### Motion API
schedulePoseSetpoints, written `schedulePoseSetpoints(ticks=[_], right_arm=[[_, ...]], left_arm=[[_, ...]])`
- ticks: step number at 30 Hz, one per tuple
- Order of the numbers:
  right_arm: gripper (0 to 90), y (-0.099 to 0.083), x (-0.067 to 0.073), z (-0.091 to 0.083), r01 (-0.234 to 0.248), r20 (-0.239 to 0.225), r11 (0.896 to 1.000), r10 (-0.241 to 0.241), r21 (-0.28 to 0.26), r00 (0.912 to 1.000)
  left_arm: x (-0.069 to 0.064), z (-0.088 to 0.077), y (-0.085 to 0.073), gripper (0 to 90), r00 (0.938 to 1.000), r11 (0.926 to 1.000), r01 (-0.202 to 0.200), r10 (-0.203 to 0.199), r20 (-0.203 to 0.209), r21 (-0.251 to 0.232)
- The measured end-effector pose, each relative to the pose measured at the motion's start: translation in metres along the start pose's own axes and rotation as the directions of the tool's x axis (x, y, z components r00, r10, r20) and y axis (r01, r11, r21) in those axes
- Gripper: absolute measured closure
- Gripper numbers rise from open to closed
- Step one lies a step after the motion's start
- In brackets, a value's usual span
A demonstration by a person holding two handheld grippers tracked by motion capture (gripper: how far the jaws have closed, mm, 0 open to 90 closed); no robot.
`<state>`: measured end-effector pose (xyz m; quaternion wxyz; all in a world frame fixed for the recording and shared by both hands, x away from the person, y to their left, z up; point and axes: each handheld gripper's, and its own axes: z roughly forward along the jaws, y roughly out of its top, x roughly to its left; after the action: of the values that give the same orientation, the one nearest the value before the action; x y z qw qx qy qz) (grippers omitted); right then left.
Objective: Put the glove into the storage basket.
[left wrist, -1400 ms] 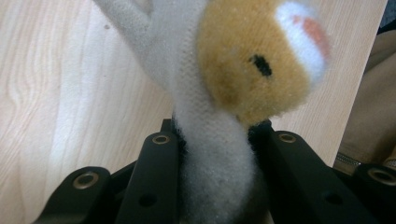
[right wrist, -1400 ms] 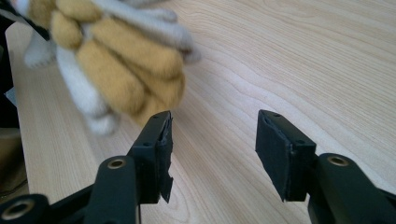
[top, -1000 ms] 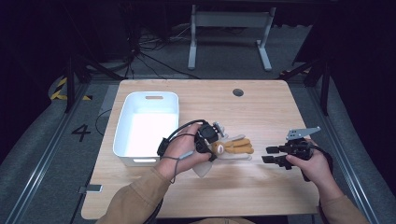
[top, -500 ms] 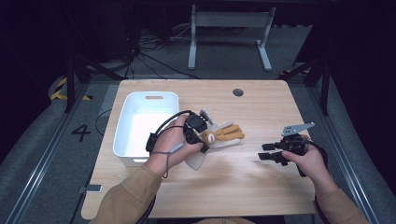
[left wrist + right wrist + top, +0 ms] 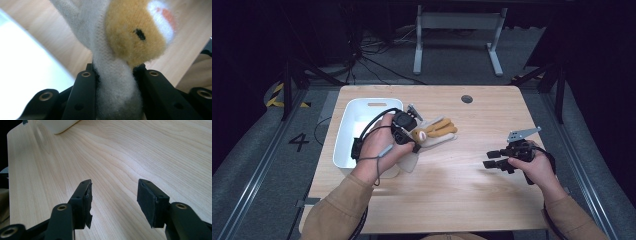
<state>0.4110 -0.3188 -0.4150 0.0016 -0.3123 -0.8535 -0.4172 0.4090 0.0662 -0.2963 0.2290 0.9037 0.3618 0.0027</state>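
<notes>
A soft toy [image 5: 432, 134] in cream and orange-tan plush hangs just right of the white bin [image 5: 352, 131], lifted off the table. My left gripper [image 5: 414, 137] is shut on its pale fabric. In the left gripper view both black jaws squeeze that cream cloth [image 5: 113, 85], and the orange head with a black eye [image 5: 136, 37] fills the space above. My right gripper [image 5: 493, 164] hovers low over the right part of the table, open, with bare wood between its pads [image 5: 150, 202].
The white bin stands at the table's left, and its corner [image 5: 58, 125] shows far off in the right gripper view. A dark round grommet [image 5: 467, 99] sits near the far edge. The wooden tabletop [image 5: 462, 180] spreads between the hands.
My left gripper has carried the soft toy up and leftward toward the bin, lifting it off the table. The right gripper has drifted slightly and stays open.
</notes>
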Motion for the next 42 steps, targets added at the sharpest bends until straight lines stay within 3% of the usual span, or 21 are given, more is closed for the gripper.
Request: schedulePoseSetpoints(ticks=[11,22,28,30,37,40,42], right_arm=[[46.4,0.007,0.004,0.009,0.020,-0.020,1.000,-0.020,0.014,0.9996],[46.2,0.003,0.002,0.011,0.006,-0.020,1.000,-0.006,0.023,0.9998],[45.9,0.001,0.000,0.009,-0.002,-0.014,1.000,0.003,0.021,0.9999],[45.9,0.000,0.000,0.008,-0.004,-0.014,1.000,0.004,0.019,0.9999],[45.8,-0.004,-0.002,0.004,-0.013,-0.003,1.000,0.013,0.019,0.9999],[45.8,-0.005,-0.002,0.003,-0.019,0.000,1.000,0.019,0.016,0.9998],[45.8,-0.005,-0.003,0.001,-0.021,-0.001,1.000,0.021,0.014,0.9998]], left_arm=[[0.020,-0.027,-0.015,73.2,0.9947,0.9962,0.081,-0.083,-0.060,-0.032],[0.050,-0.035,-0.024,73.1,0.9785,0.9824,0.174,-0.180,-0.100,-0.067],[0.069,-0.031,-0.029,73.0,0.9634,0.9684,0.242,-0.247,-0.105,-0.061],[0.075,-0.031,-0.031,73.0,0.9551,0.9605,0.270,-0.276,-0.107,-0.067],[0.089,-0.031,-0.032,72.9,0.9332,0.9424,0.328,-0.334,-0.133,-0.068],[0.095,-0.029,-0.033,72.9,0.9300,0.9368,0.343,-0.349,-0.116,-0.068],[0.099,-0.027,-0.034,72.9,0.9211,0.9294,0.363,-0.369,-0.125,-0.069]])
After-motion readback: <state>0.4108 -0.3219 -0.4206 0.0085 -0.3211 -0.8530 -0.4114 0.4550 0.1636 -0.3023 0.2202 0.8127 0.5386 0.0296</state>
